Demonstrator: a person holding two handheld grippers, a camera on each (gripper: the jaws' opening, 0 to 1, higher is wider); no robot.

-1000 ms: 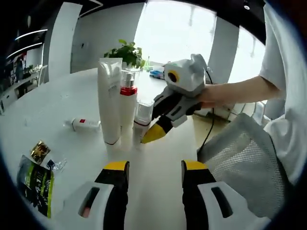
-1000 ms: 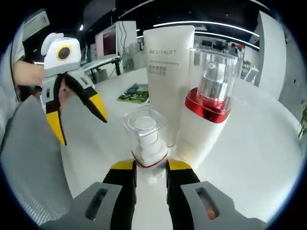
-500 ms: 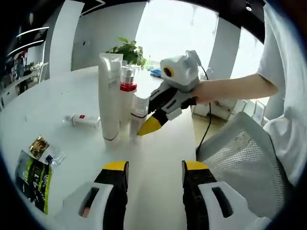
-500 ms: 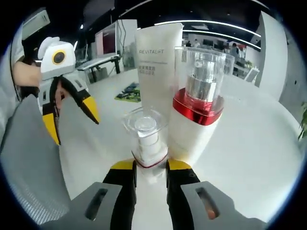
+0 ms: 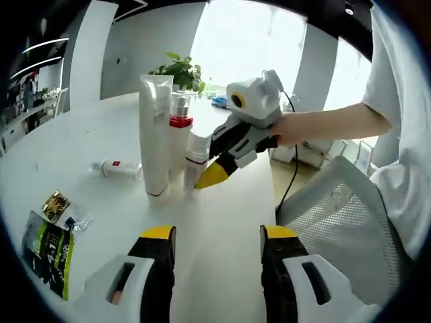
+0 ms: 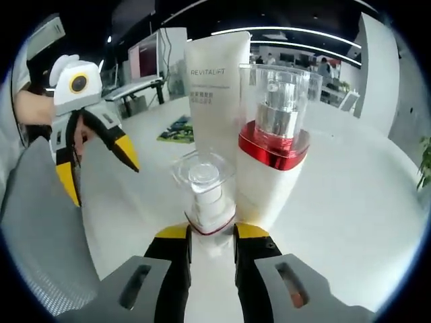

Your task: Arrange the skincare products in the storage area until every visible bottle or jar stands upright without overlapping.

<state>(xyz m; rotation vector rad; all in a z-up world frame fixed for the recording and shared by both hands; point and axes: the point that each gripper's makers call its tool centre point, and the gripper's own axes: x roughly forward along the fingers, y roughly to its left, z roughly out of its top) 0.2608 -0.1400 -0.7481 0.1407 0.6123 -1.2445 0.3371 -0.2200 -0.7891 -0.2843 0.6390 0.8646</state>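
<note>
- Here the right hand-held gripper (image 6: 210, 235) pinches a small clear-capped pump bottle (image 6: 205, 195) low on its body, holding it upright near the counter (image 5: 222, 202) edge closest to the person.
- The left hand-held gripper (image 5: 214, 237) hangs with its jaws spread and nothing between them, over bare counter short of the group.
- Just beyond the small bottle, a taller pump bottle with a red collar (image 6: 273, 145) stands upright; the two look nearly touching, though I cannot tell whether they are.
- Behind those stands a tall white tube (image 6: 215, 101), cap down.
- To finish this step well, I judge the small bottle should go down flat with a clear gap to the red-collared one, and the jaws should part gently so it does not tip.
- A small tube with a red mark (image 5: 120, 169) lies on its side farther in; it looks not yet stood up.
- The tall tube reads "REVITALIFT"; the smaller print under it is too fine to read.
- A green and black packet (image 5: 48, 252) lies toward the counter edge, its writing unreadable.
</note>
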